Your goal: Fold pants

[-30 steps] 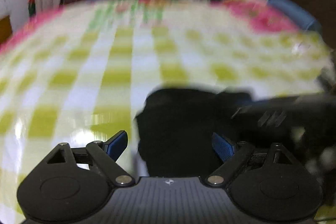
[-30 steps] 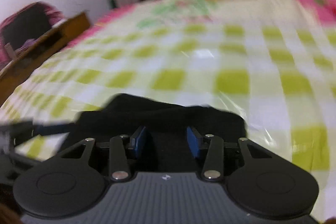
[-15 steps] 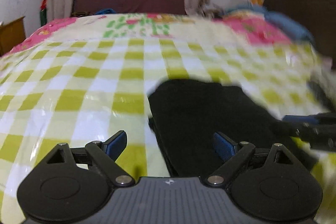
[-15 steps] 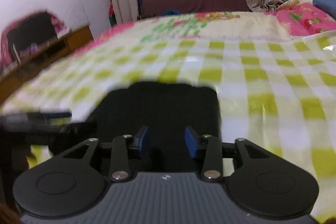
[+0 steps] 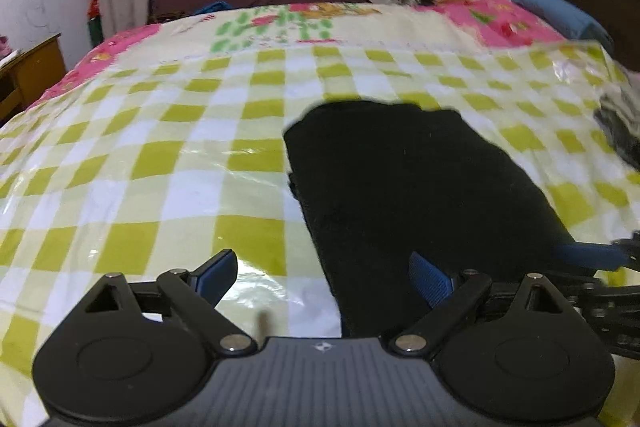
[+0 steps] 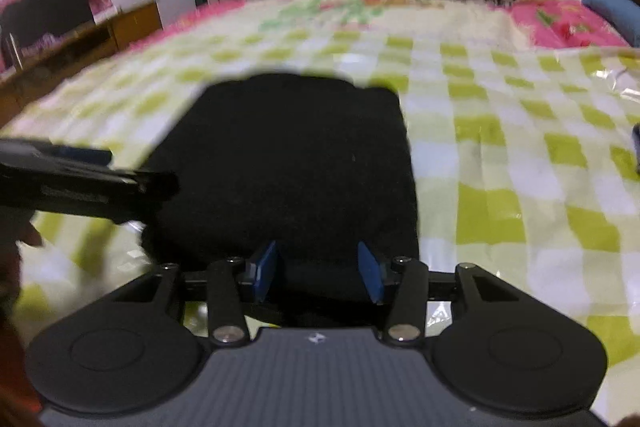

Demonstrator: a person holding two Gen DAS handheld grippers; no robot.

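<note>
Left wrist view: the folded black fabric pants (image 5: 404,187) lie on the bed's green-and-white checked plastic-covered sheet (image 5: 140,167), long axis running near to far, just right of the left gripper (image 5: 324,277), jaws wide apart and empty.

Right wrist view: the right gripper (image 6: 318,273) sits at the pants' near edge, jaws have just been opening, about half apart, cloth below them, nothing pinched. It's the nearer one.

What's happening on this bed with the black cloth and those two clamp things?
A person is folding a pair of black pants on a green-and-white checked plastic sheet spread over the bed, using a handheld gripper in each hand. The pants lie flat in a compact, folded rectangle. The left gripper hangs open at the pants' near left edge, gripping nothing. The right gripper is over the near edge; its blue fingers have just been opening, with no cloth pinched between them.
</note>
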